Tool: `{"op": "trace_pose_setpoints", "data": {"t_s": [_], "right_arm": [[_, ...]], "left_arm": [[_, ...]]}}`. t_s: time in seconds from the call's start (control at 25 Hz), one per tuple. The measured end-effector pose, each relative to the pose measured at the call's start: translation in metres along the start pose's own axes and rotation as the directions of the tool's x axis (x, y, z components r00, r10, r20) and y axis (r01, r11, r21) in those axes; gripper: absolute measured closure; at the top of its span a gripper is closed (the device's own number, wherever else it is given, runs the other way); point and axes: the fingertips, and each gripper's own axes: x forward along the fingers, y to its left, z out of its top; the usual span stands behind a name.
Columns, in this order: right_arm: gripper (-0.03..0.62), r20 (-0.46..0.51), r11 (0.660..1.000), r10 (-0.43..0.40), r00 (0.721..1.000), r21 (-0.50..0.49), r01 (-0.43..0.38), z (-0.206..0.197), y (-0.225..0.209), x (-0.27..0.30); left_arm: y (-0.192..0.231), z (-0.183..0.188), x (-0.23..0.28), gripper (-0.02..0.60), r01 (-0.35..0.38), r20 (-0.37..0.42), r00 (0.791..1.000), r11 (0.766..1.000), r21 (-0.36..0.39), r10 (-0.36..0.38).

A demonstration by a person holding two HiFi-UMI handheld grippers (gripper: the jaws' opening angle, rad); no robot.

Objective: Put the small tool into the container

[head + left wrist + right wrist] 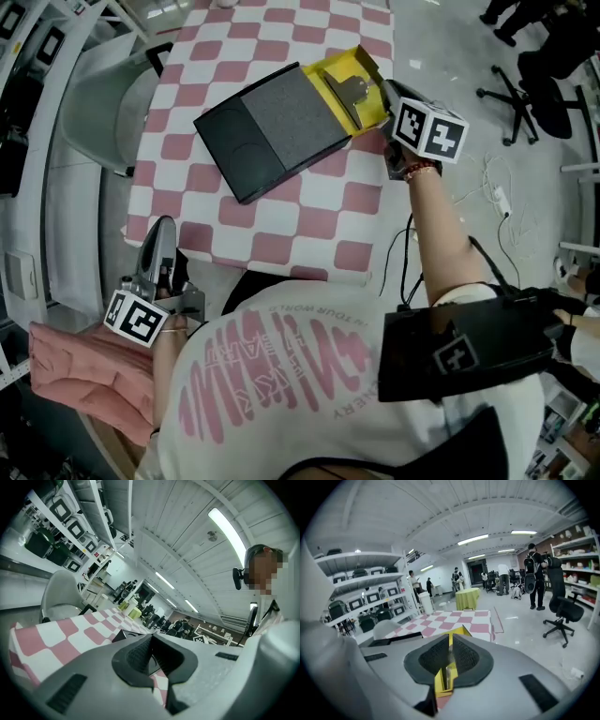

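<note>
Your right gripper (386, 96) clamped on the yellow container (354, 64) wall, far-right table (281, 246) edge, small metal tool (345, 94) inside, long axis far-left to near-right, left gripper (162, 230) closed empty, off the near-left edge.

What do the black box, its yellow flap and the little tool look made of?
Black box: probably matte cardboard or plastic, dull even surface. Yellow flap: likely thin card, creased fold lines. Small tool: seems metal, grey sheen.

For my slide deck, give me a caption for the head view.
Right gripper pinches the yellow flap of a black box on a checkered table; left gripper shut, empty.
</note>
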Motion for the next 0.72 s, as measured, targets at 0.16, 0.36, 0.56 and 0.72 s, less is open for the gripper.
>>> {"op": "trace_pose_setpoints", "data": {"t_s": [0.16, 0.36, 0.56, 0.72], "right_arm": [[0.585, 0.138, 0.993, 0.091, 0.986, 0.061, -0.1, 0.017, 0.027, -0.051], [0.588, 0.275, 0.99, 0.11, 0.955, 0.058, -0.131, 0.034, 0.05, -0.119], [0.588, 0.362, 0.991, 0.042, 0.931, 0.1, -0.083, 0.034, 0.067, -0.173], [0.588, 0.352, 0.995, -0.015, 0.936, 0.097, -0.02, 0.01, 0.091, -0.213]], "left_arm": [[-0.023, 0.004, 0.0, 0.574, 0.077, 0.012, 0.997, 0.997, 0.007, -0.077], [-0.047, 0.009, 0.004, 0.574, 0.16, 0.007, 0.987, 0.984, 0.072, -0.161], [-0.061, 0.016, 0.013, 0.574, 0.287, -0.045, 0.958, 0.949, 0.131, -0.283], [-0.06, 0.02, -0.004, 0.574, 0.343, -0.089, 0.938, 0.931, 0.124, -0.334]]}}
